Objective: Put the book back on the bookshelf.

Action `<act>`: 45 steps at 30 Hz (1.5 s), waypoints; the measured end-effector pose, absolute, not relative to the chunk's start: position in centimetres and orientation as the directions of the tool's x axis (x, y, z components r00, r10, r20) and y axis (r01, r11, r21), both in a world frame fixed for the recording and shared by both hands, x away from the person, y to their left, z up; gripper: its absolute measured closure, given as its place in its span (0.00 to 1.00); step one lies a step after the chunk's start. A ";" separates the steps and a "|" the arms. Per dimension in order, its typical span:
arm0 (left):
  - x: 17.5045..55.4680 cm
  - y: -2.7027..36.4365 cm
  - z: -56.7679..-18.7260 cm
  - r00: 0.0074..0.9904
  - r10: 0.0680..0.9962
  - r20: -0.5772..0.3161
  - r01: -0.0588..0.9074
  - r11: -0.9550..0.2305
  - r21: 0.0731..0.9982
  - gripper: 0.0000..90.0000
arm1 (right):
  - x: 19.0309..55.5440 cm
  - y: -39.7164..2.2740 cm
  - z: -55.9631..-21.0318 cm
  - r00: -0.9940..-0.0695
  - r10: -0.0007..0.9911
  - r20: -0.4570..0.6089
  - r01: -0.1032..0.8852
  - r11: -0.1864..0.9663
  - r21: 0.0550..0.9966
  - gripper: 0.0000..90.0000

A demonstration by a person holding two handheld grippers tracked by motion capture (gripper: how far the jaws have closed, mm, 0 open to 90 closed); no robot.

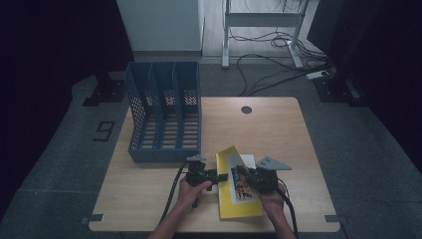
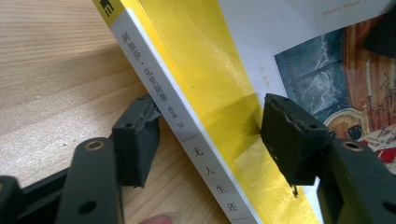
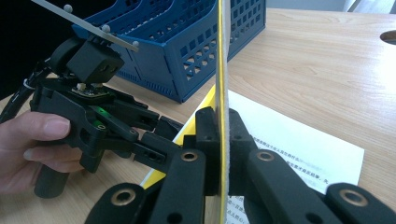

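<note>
yellow book (image 1: 238, 191) on the near part of the pale wooden table (image 1: 278, 129), slim and rectangular, glossy cover with a painted picture panel on white; long axis running from the near edge away toward the far side, leaning slightly left at the far end. white spine with dark printed characters along it, facing the left gripper (image 1: 215, 177). front cover lifted and seen edge-on in the right gripper view as a thin yellow sheet (image 3: 222, 70) standing upright, a white printed page (image 3: 299, 149) lying flat beneath it.

right gripper (image 3: 223, 140) clenched on that lifted cover, matte black pads pressed to both faces of it. left gripper (image 2: 205, 140) straddling the spine edge, hard black plastic pads ridged and worn; one pad (image 2: 137, 135) under by the wood just beside the spine, the other (image 2: 292, 135) at the crinkled yellow cover; whether either pad presses yet, cannot tell.

blue plastic file rack (image 1: 166, 112) at the far left of the table, boxy, perforated walls, slatted floor, three compartments, well apart from the book. smooth light grain on the tabletop, round dark hole (image 1: 246, 109) near its far edge.
</note>
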State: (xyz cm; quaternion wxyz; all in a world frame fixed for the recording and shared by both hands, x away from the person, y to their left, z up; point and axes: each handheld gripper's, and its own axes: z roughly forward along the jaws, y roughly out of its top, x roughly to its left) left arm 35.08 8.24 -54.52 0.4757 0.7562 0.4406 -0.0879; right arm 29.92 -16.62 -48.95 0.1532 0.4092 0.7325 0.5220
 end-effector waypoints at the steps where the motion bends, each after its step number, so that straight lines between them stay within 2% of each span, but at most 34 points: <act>1: 35.1 8.3 -54.5 0.593 0.582 -0.556 0.752 -0.155 0.640 0.45 | 29.9 -16.7 -49.0 -0.617 0.757 0.213 0.445 0.113 0.888 0.96; 13: 34.5 8.7 -53.9 0.595 0.585 -0.551 0.732 -0.110 0.673 0.58 | 30.2 -17.9 -49.1 -0.608 0.756 0.243 0.465 0.091 0.881 0.96; 23: 34.2 8.9 -53.5 0.606 0.579 -0.546 0.716 -0.097 0.691 0.68 | 30.6 -18.1 -49.9 -0.593 0.773 0.225 0.488 0.123 0.864 0.96; 35: 34.1 8.7 -53.3 0.613 0.570 -0.547 0.709 -0.093 0.699 0.68 | 30.8 -18.5 -50.4 -0.597 0.763 0.249 0.492 0.104 0.864 0.97; 45: 33.7 9.2 -52.1 0.641 0.553 -0.532 0.679 -0.086 0.729 0.71 | 30.2 -18.4 -49.7 -0.637 0.729 0.249 0.445 0.084 0.892 0.97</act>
